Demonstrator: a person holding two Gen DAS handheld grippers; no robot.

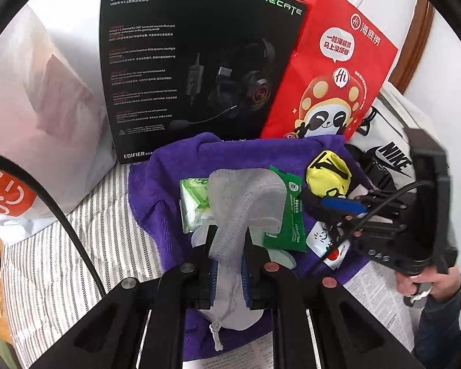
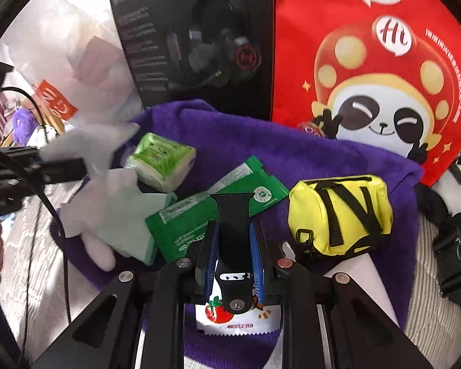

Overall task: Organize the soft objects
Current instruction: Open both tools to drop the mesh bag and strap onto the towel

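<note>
The left gripper [image 1: 227,246] is pointing steeply downward, its jaws pinching nearly shut on a grey sock [image 1: 246,196]. The right gripper [image 2: 233,243] is also angling steeply down, jaws clamping a black strap [image 2: 232,230] between the blue pads [image 2: 256,258]. In the left wrist view, a hand [image 1: 427,279] is gripping the right gripper's handle from below, a dark sleeve trailing under it.

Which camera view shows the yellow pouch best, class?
The right wrist view: the yellow pouch sits large and unblocked on the purple towel, its black straps clear. In the left wrist view the pouch is smaller and farther off, with the right tool just in front of it.
</note>
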